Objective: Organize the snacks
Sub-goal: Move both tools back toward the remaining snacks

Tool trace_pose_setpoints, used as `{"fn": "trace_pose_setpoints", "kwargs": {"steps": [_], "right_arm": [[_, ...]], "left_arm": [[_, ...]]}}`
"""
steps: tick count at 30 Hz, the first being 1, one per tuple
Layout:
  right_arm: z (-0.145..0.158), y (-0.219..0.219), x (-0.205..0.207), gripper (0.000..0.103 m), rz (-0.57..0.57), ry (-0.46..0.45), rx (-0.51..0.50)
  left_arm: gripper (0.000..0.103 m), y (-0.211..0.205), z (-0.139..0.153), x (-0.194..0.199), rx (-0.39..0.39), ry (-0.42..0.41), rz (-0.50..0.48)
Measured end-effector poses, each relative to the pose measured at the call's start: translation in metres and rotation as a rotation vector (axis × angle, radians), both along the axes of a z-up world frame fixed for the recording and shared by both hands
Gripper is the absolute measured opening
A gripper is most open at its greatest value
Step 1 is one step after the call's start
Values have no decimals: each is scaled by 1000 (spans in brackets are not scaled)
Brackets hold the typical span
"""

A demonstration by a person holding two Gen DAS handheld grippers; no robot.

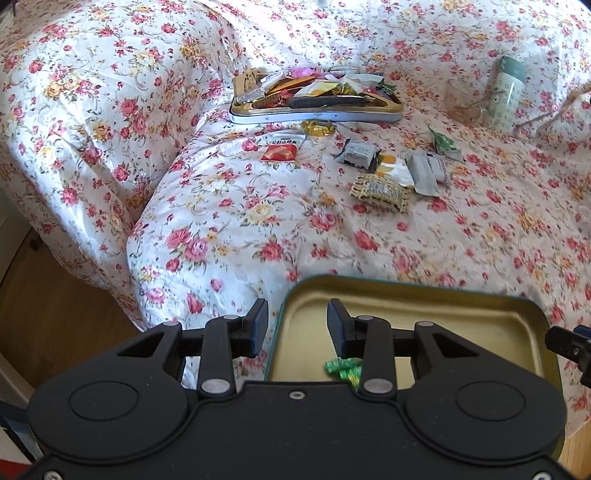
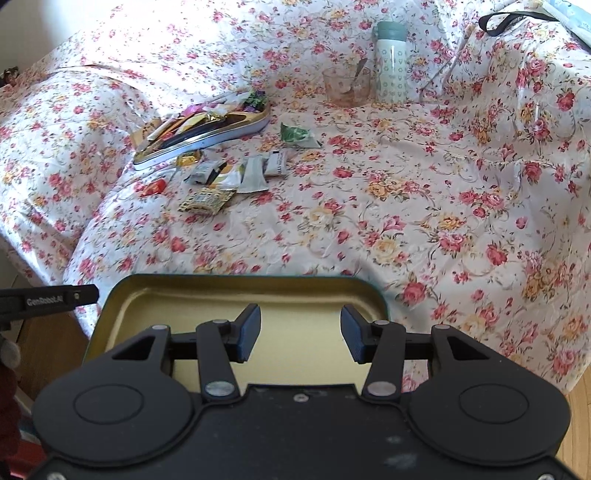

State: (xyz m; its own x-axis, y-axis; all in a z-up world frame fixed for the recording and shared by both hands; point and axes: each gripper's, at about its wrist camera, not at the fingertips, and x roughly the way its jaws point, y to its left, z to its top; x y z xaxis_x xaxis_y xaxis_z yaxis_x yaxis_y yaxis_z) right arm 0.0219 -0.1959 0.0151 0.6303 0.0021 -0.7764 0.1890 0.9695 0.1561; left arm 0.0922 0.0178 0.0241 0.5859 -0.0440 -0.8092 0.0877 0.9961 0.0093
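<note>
A shallow tin [image 1: 424, 310], gold inside with a dark green rim, lies at the near edge of the flowered cloth. One green-wrapped candy [image 1: 343, 369] rests in it. My left gripper [image 1: 297, 325] is open; the tin's left wall runs between its jaws and neither pad touches it. My right gripper [image 2: 301, 328] is open above the tin [image 2: 240, 277], with nothing between its pads. Farther back, a second flat tin [image 1: 314, 116] [image 2: 207, 138] is heaped with wrapped snacks. In front of it lie loose ones: a red packet [image 1: 279, 152], a yellow patterned packet [image 1: 380, 192] and silver packets [image 1: 424, 173].
A glass cup [image 2: 346, 86] holding a spoon and a pale green bottle [image 2: 391, 62] stand at the back. A black strap [image 2: 517, 18] lies at the far right. The cloth drops off on the left to a wooden floor [image 1: 55, 314].
</note>
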Motion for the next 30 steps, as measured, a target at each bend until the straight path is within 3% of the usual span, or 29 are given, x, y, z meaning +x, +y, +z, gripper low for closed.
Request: {"fn": "trace_pose_setpoints", "kwargs": {"steps": [17, 30], "right_arm": [[-8, -4, 70, 51, 13, 68, -24], [-17, -16, 131, 51, 15, 76, -21]], "left_arm": [[46, -24, -16, 60, 23, 52, -76], [46, -27, -29, 110, 17, 35, -87]]}}
